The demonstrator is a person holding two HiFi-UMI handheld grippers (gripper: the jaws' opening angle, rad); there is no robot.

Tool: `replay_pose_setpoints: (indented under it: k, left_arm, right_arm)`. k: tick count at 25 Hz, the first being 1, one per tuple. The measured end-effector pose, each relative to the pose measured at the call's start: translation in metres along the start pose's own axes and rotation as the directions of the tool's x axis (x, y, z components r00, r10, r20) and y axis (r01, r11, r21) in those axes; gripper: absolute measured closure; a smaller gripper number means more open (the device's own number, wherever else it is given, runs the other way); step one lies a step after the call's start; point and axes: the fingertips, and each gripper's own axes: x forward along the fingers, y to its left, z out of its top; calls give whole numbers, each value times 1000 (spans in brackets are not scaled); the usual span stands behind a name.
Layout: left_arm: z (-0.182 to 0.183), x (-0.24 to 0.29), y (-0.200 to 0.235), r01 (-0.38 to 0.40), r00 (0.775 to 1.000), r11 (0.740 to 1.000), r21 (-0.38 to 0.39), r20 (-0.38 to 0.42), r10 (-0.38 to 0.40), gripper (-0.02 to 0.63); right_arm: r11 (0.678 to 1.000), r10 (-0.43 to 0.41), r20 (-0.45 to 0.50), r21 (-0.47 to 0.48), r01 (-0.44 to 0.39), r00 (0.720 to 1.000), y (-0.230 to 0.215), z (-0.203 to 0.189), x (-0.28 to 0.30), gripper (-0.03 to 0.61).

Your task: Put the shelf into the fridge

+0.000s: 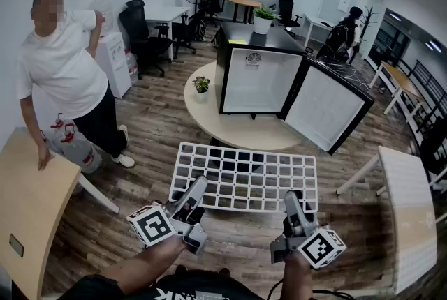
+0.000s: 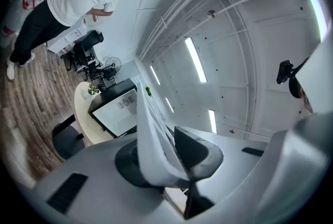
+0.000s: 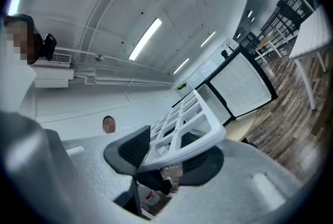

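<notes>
So, the round label on the back wall of the fridge is too small to read. The shelf lies flat right in front of both grippers, long axis running side to side across them, far long edge facing the fridge. Left gripper is clamped on the near rim toward its left corner. Right gripper has its jaws spread wide with the rim lying between them, and as far as I can tell the pads aren't pressing on it. Fridge sits straight ahead on a round table, door swung out to the right. Wood floor lies open between shelf and table; a desk off left, a white table off right.
</notes>
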Motion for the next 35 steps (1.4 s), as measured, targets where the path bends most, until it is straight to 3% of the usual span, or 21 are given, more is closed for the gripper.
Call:
replay_pose_setpoints:
  k: [11, 20, 35]
  left_arm:
    - [-4, 5, -7, -5, 1000, 1000, 8, 12, 4, 529]
    - [-7, 3, -16, 3, 1000, 1000, 17, 19, -3, 529]
    - [-41, 39, -26, -6, 1000, 999, 35, 9, 6, 529]
  right_arm:
    - [1000, -25, -7, -9, 25, 1000, -8, 8, -5, 413]
    - [1000, 22, 5, -3, -22, 1000, -1, 13, -11, 411]
    - [999, 36, 1, 11, -36, 999, -46, 38, -22, 411]
